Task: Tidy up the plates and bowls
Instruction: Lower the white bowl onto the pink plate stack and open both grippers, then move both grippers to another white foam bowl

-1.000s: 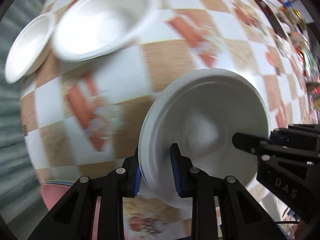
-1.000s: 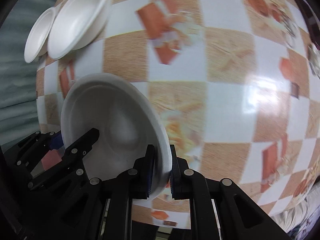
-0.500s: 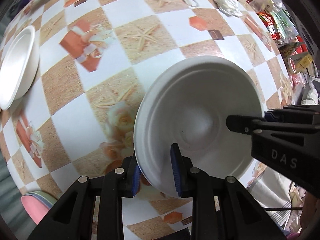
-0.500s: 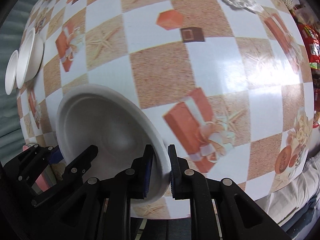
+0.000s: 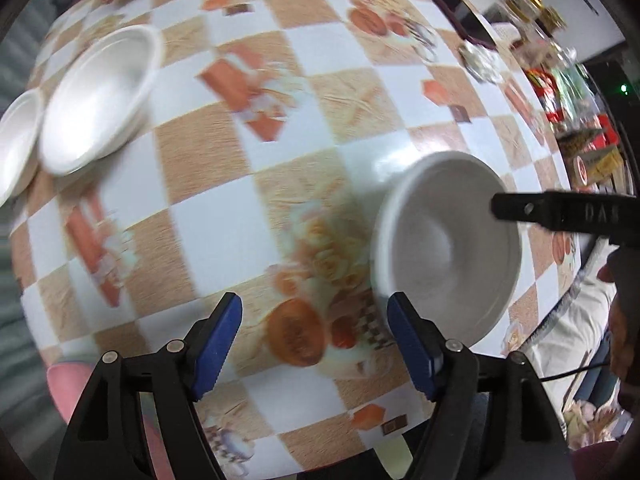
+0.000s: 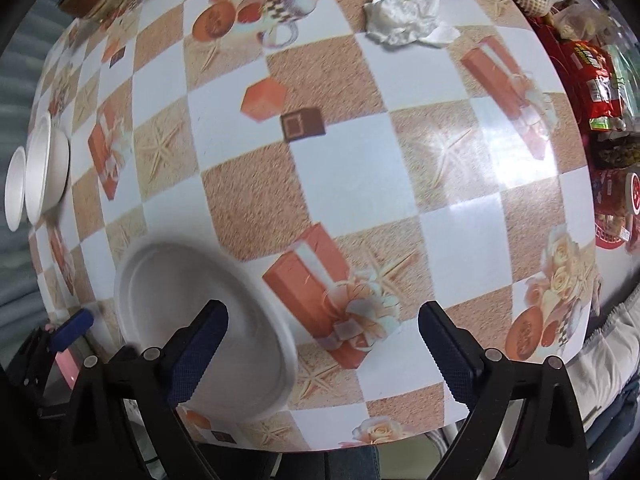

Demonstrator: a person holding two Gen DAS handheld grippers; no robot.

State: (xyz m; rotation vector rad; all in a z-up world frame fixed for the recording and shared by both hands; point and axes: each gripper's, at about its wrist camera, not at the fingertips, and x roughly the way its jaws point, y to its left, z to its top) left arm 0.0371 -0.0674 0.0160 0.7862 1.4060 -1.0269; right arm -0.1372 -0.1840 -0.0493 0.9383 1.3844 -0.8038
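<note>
A white paper bowl (image 5: 444,248) lies free on the checked tablecloth (image 5: 208,232), its rim a little blurred. My left gripper (image 5: 314,312) hangs over the cloth just left of it, jaws opening, nothing between them. My right gripper (image 6: 324,312) is also opening. Its left finger (image 6: 200,336) hovers over the same bowl (image 6: 188,320), whose right rim shows under the gap untouched. One right finger (image 5: 560,216) reaches over the bowl in the left wrist view. Two more white dishes (image 5: 100,96) (image 5: 16,148) sit side by side at the table's far left.
A crumpled tissue (image 6: 404,16) lies at the far side. Red snack packets (image 6: 592,68) crowd the right edge. A pink object (image 5: 64,384) shows below the near table edge, and a person's hand (image 5: 624,312) is at the right.
Both grippers were shut on the bowl's rim; both have let go and spread wide. The left gripper has pulled away to the bowl's left and risen.
</note>
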